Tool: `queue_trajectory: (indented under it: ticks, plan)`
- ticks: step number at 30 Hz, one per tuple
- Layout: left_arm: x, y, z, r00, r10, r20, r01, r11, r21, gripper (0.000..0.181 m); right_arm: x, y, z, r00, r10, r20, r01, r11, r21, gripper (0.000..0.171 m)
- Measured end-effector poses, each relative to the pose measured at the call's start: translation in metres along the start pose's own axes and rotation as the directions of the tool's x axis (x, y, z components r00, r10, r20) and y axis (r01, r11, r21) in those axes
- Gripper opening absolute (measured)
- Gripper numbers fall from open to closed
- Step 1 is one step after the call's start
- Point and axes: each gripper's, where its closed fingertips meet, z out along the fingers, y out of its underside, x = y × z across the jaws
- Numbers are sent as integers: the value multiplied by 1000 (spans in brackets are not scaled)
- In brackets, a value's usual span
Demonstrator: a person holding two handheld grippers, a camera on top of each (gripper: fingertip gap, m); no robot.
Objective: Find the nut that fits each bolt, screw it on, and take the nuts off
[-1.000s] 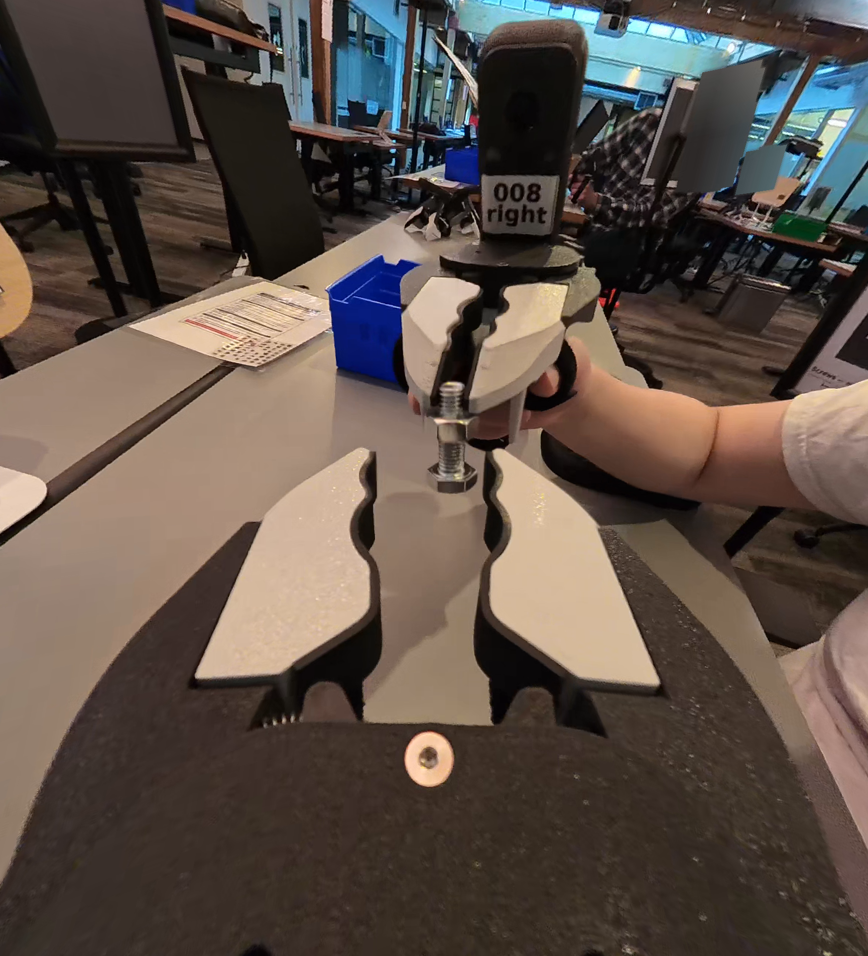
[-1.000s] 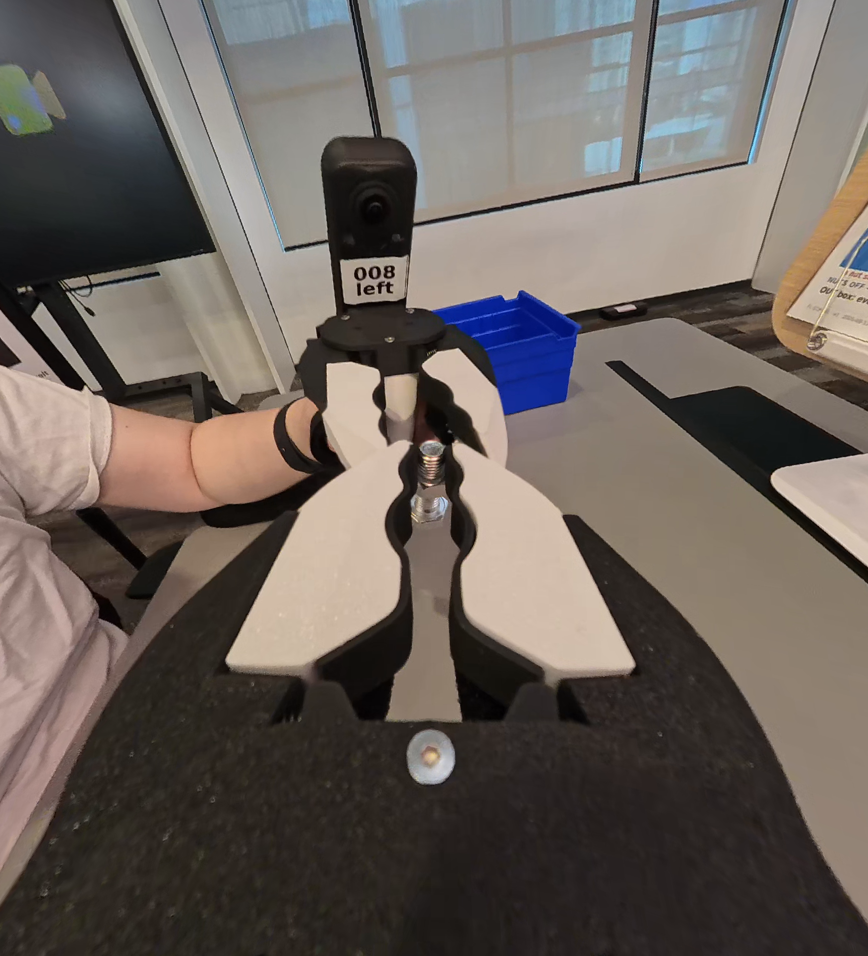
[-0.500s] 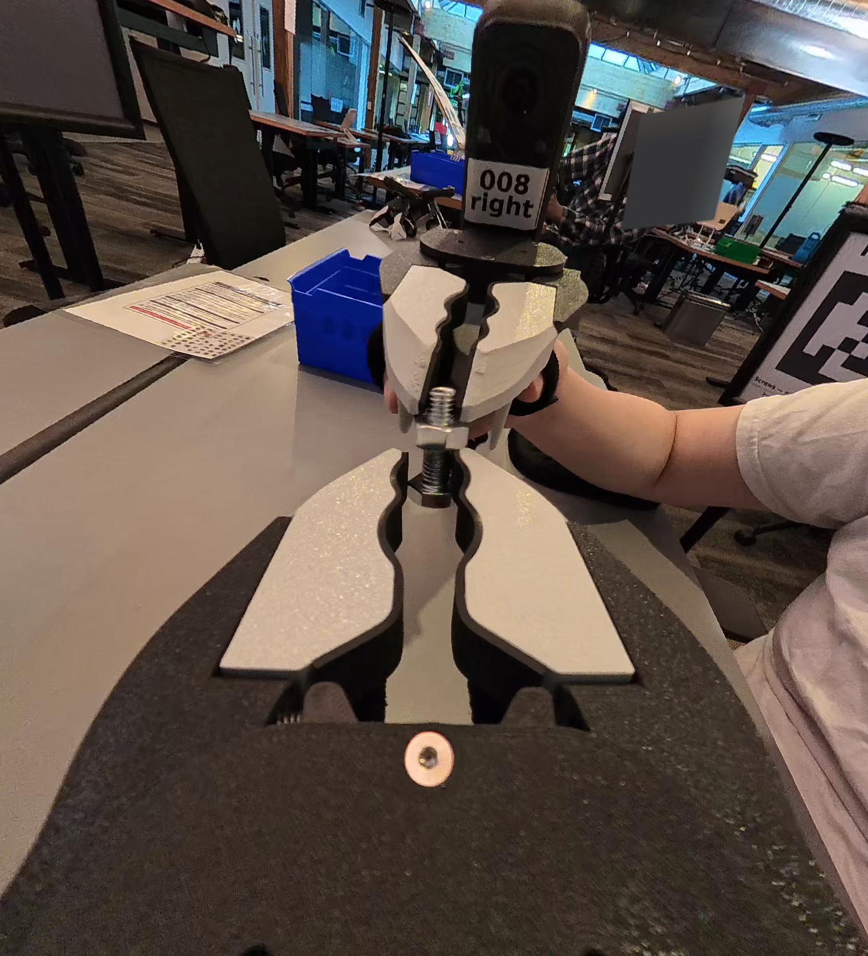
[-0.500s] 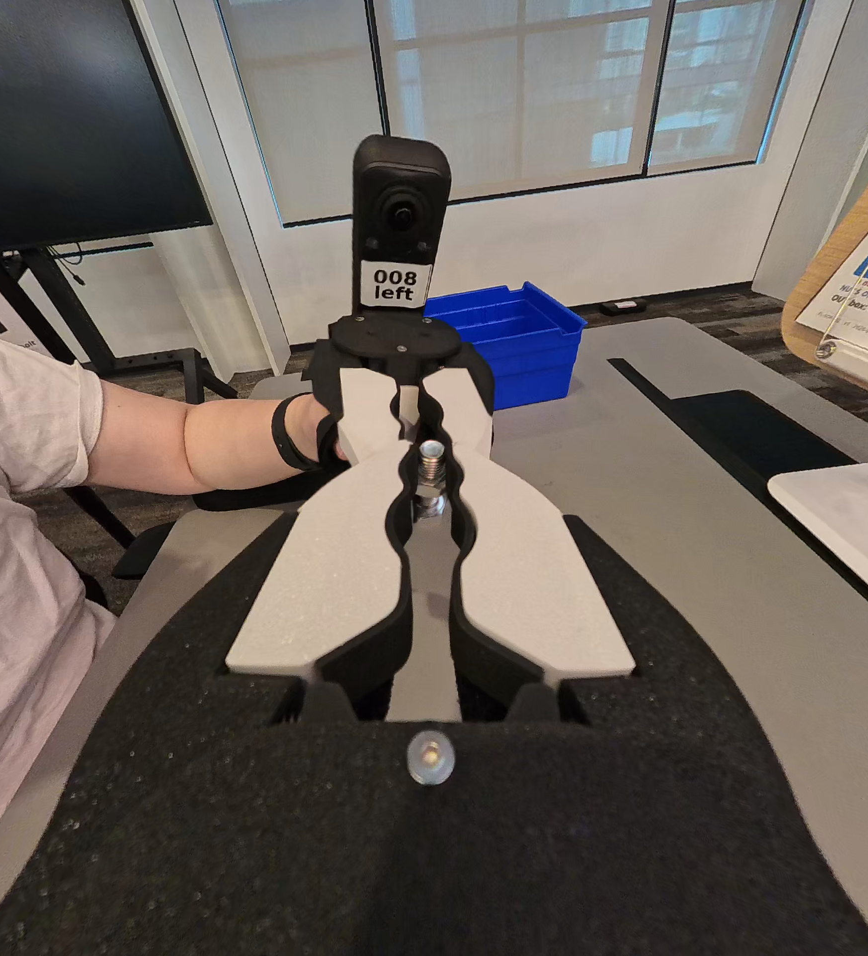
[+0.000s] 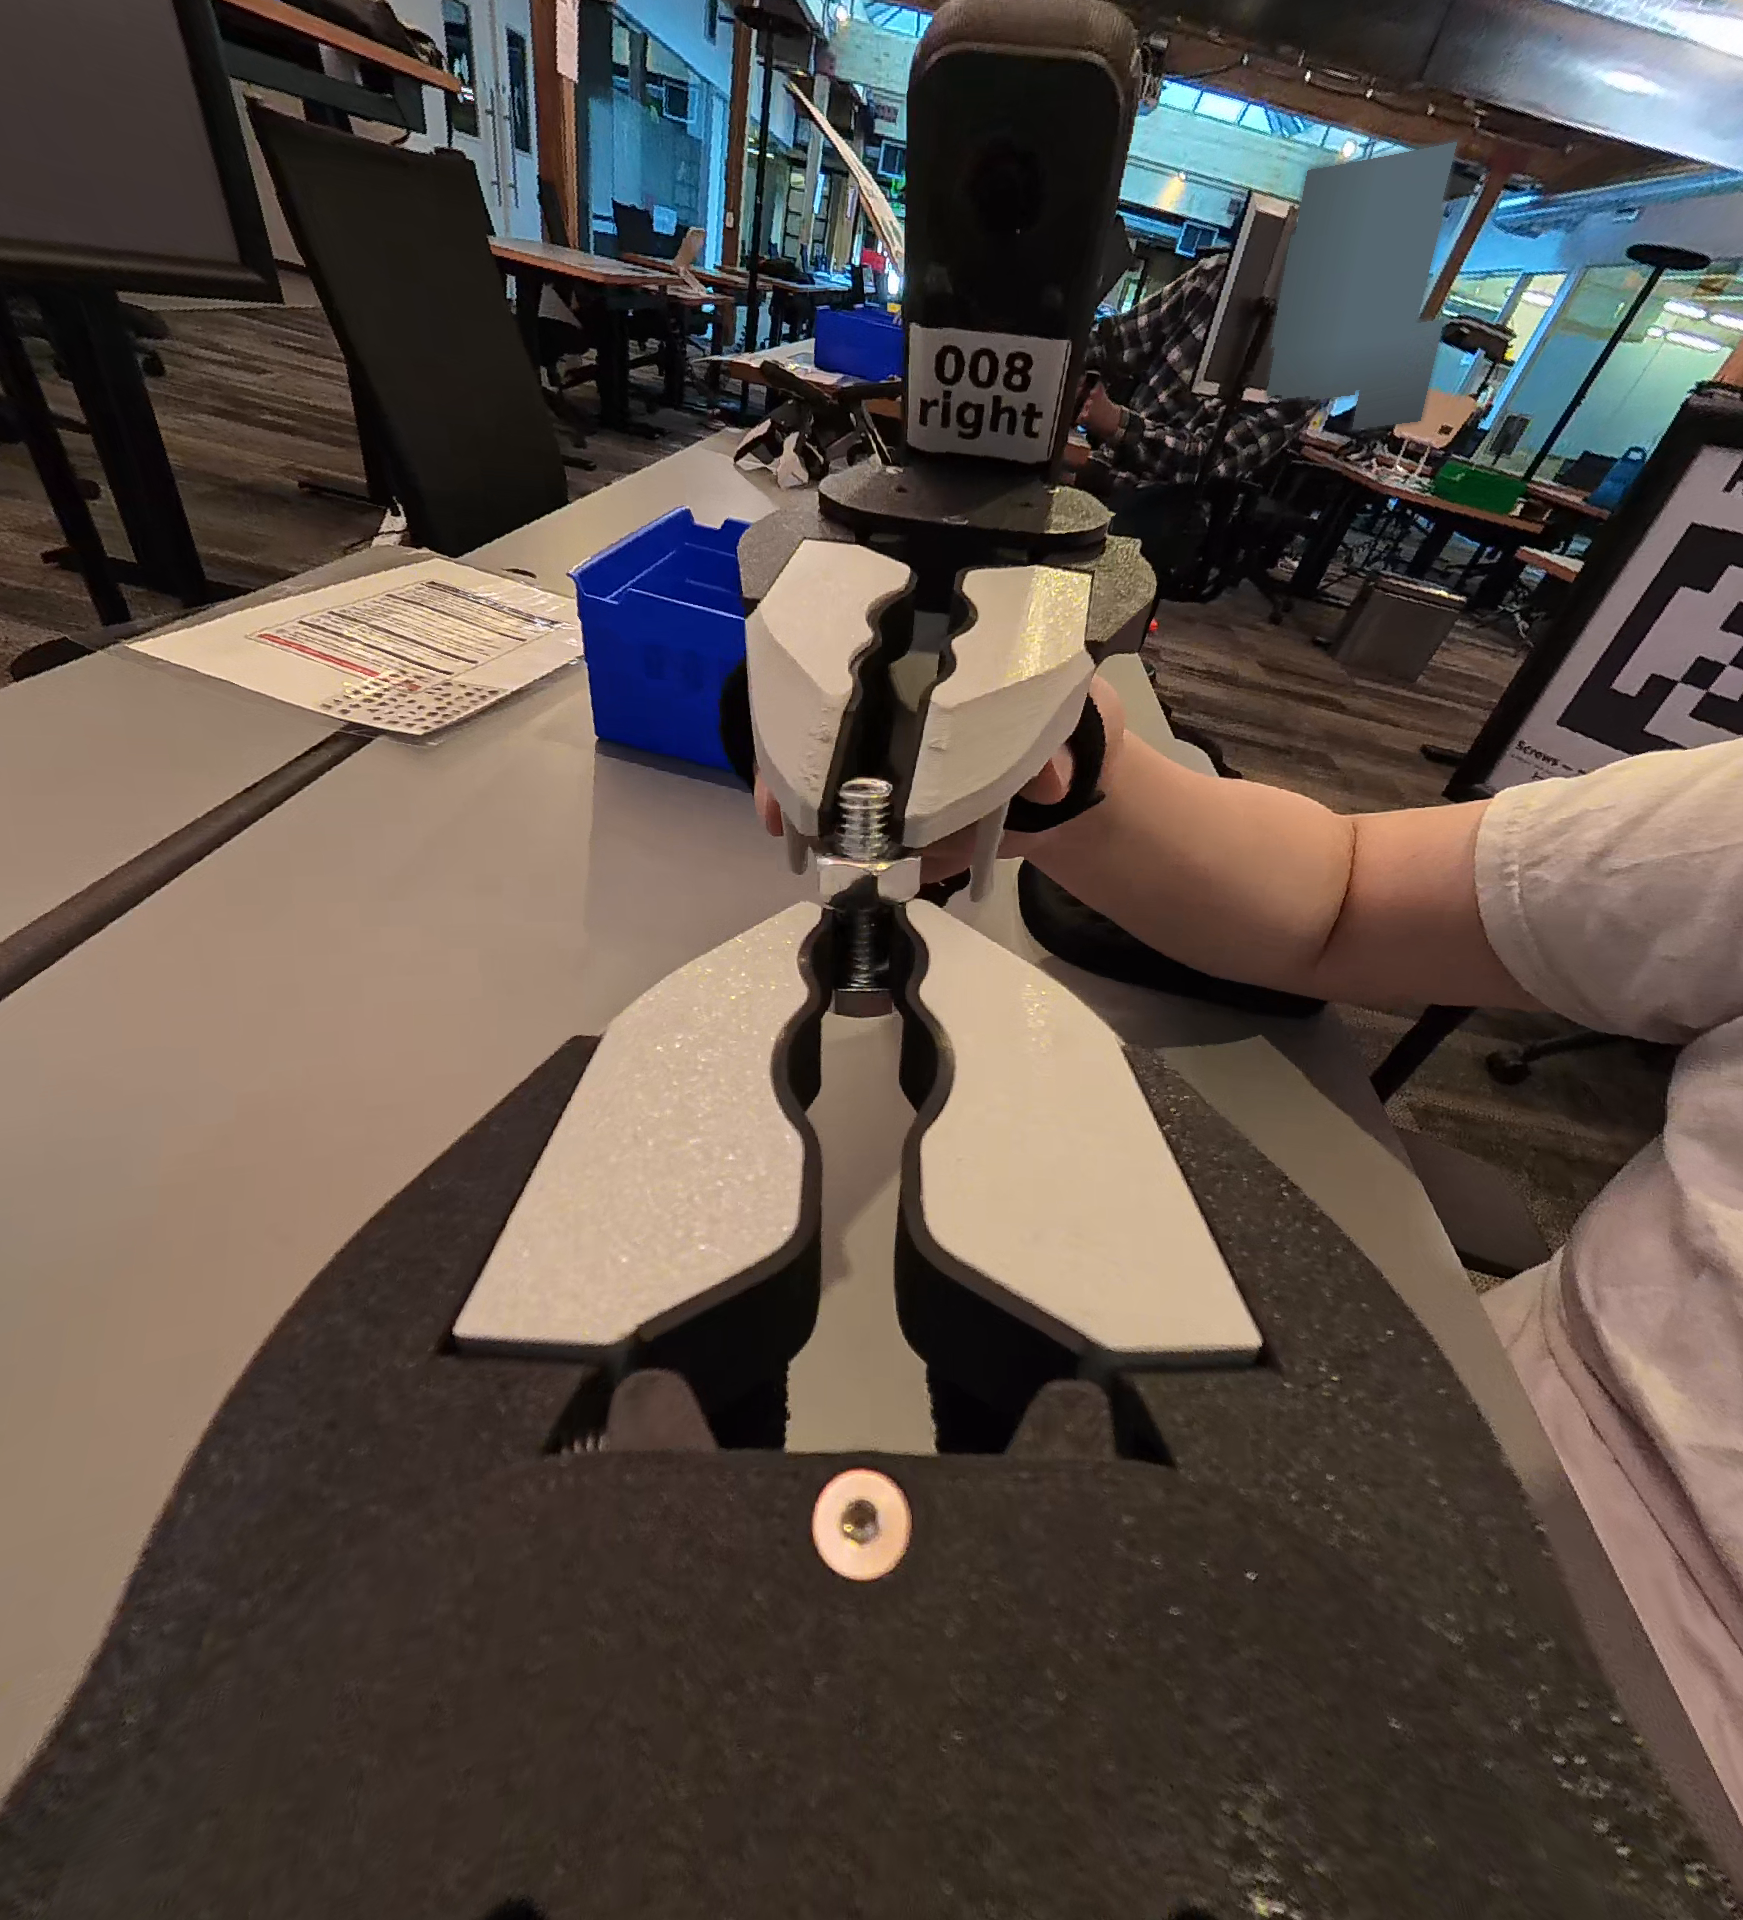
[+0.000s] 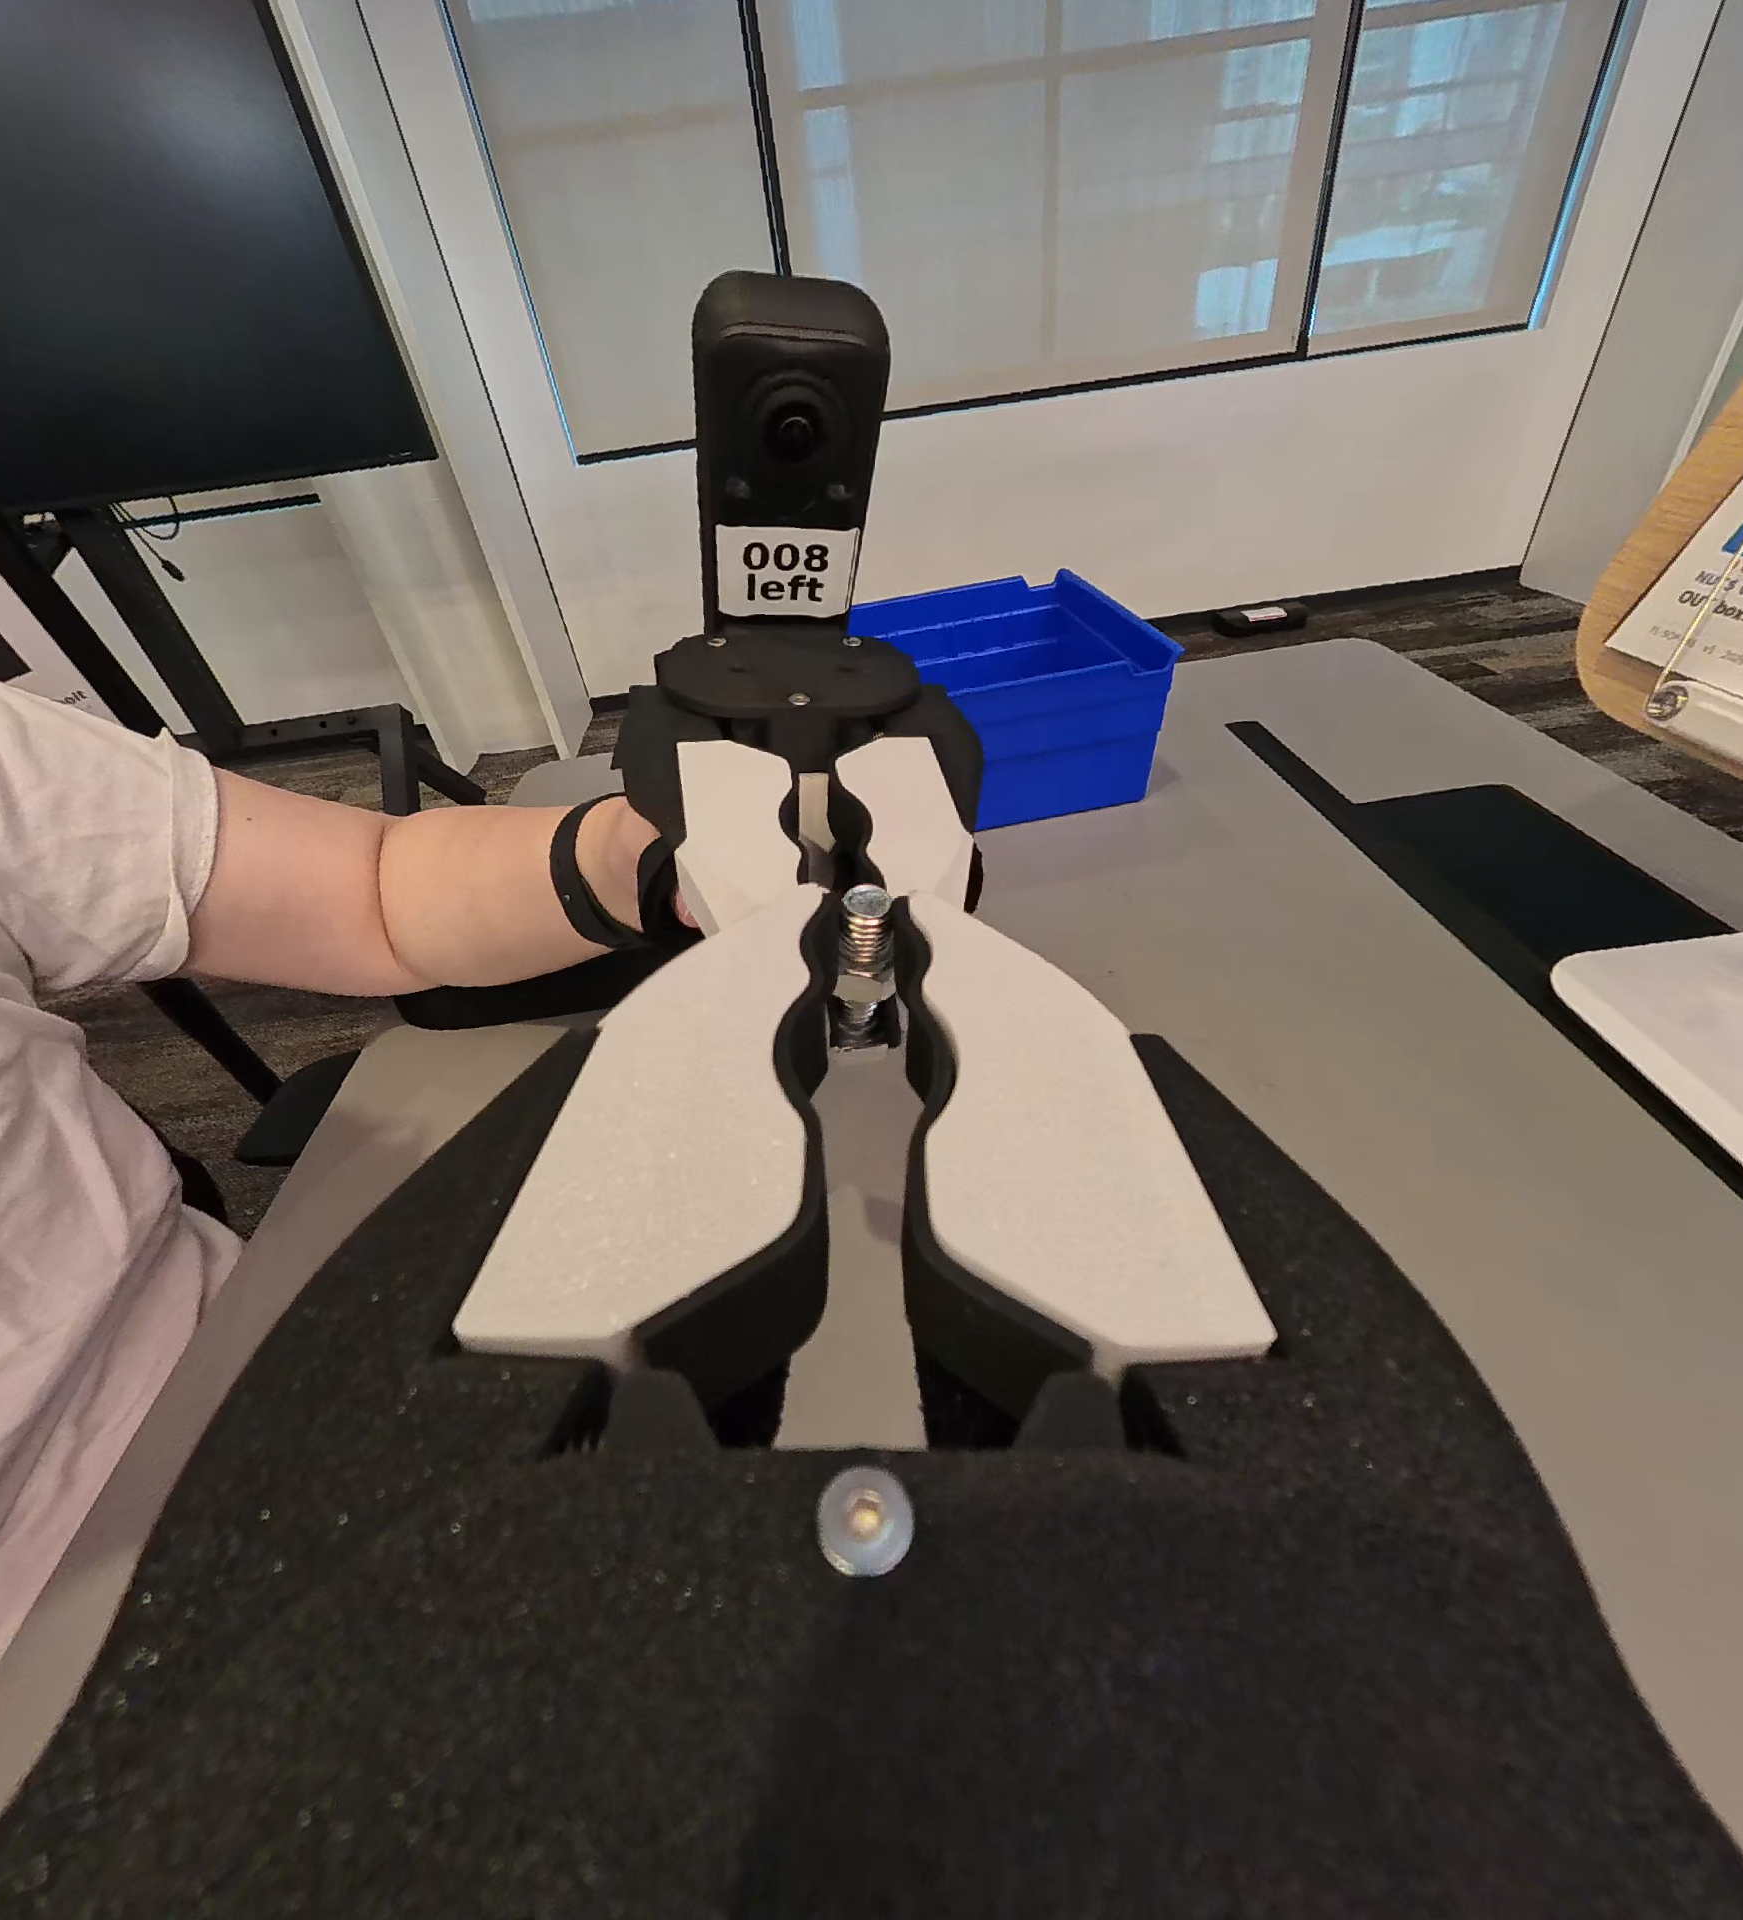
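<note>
Dead centre of the left wrist view stands the bolt [image 5: 865, 914], upright, head down and threaded tip up, with the nut [image 5: 867, 878] partway along the shank. The left gripper [image 5: 862, 951] is clenched on the lower shank just above the head, its fingers [image 5: 711, 1049] pinching in from both sides. Facing it from the upper middle of the frame, the right gripper [image 5: 867, 831] has its tips closed on the nut; how firm that bite is, I cannot tell.

Swing to the right wrist view and it's the mirror picture: bolt [image 6: 865, 971] at centre frame, right gripper [image 6: 865, 935] closed around the nut [image 6: 862, 985], left gripper [image 6: 836, 883] just behind, touching the stack. The bolt looks to sit just above the grey worktop [image 6: 1262, 1039], though whether the head touches it is unclear.

What matters here is that the bolt's long axis runs vertical, straight between the two opposed grippers, left low, right high. Any turn of the nut has to spin about that vertical line, so I'd say the left must hold the shank steady while the right twists.

A blue bin [image 6: 1043, 696] waits behind, upper right of centre.
</note>
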Motion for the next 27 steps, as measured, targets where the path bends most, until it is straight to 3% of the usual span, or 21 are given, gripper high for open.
queue_trajectory:
  ticks: [9,18,21,25,26,27]
  plan:
    - [-10,1,-1,996,34,81,-33,999,-15,9,7,-3,-3,999,4,-46,-3,1000,20,26]
    - [-5,-1,-1,997,40,66,-39,999,-9,9,2,3,3,1000,18,-14,-19,1000,-9,22]
    - [-4,-1,0,998,39,58,-38,999,-12,9,1,0,1,1000,26,-10,-25,1000,7,11]
    - [-5,-1,1,995,64,81,-63,998,-9,9,3,0,0,1000,21,-21,-21,1000,-4,9]
    - [-7,-3,0,992,75,97,-76,997,1,14,4,0,-1,999,16,-28,-16,1000,-2,9]
    - [-9,-5,-1,989,86,119,-87,996,1,32,5,-1,-2,999,11,-34,-11,1000,2,9]
